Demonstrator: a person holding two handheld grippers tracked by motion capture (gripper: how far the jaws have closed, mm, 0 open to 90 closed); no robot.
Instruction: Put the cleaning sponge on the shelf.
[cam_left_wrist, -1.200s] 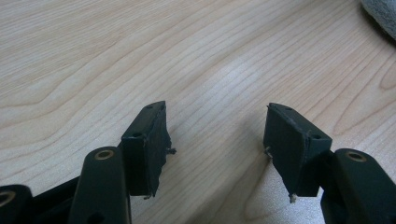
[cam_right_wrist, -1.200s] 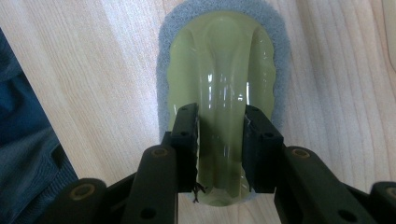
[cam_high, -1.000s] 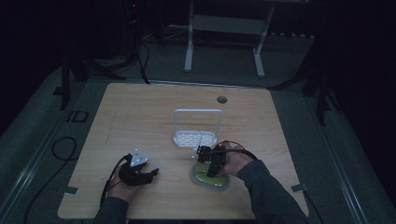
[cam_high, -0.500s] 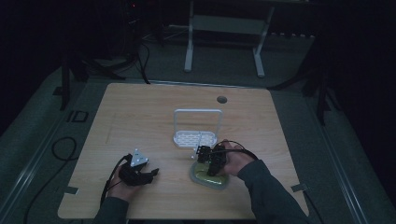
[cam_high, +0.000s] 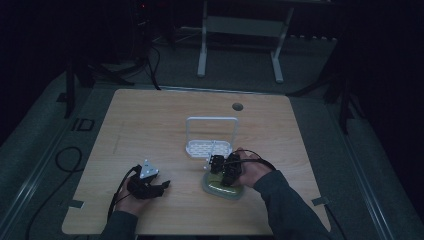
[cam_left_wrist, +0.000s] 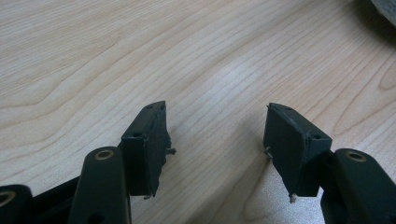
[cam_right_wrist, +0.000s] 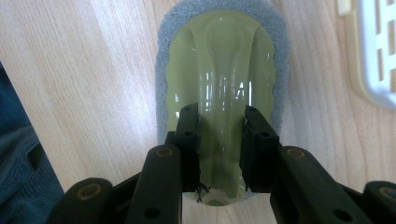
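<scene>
Near edge of the table (cam_high: 165, 107), left of centre: left claw (cam_high: 162, 185) rests low on the wood, hand behind it at the near edge, grey three-cornered plate on top. Left gripper view: left claw (cam_left_wrist: 215, 140) stands wide apart, bare wood grain between the pads, gripping nothing.

Just right of centre, still close to the near edge: right claw (cam_high: 220, 170) points down onto the scrubber (cam_high: 222, 189), which lies flat on the table. Right gripper view: scrubber (cam_right_wrist: 219, 70) is a glossy olive-green plastic grip on a grey sponge pad, the pad showing as a rim all round it. Right claw (cam_right_wrist: 219, 149) is clamped on the raised middle ridge of that green grip, one pad on each flank, at the end of the scrubber nearest the camera. Dark sleeve at the lower left of that view.

Next out, toward the table centre: white slotted rack (cam_high: 207, 145) with an upright hoop handle, just beyond the scrubber, apart from it; its corner shows as rack (cam_right_wrist: 373, 56) at the right edge of the right gripper view.

Far side: round grommet hole (cam_high: 237, 106) near the far edge, right of centre.
</scene>
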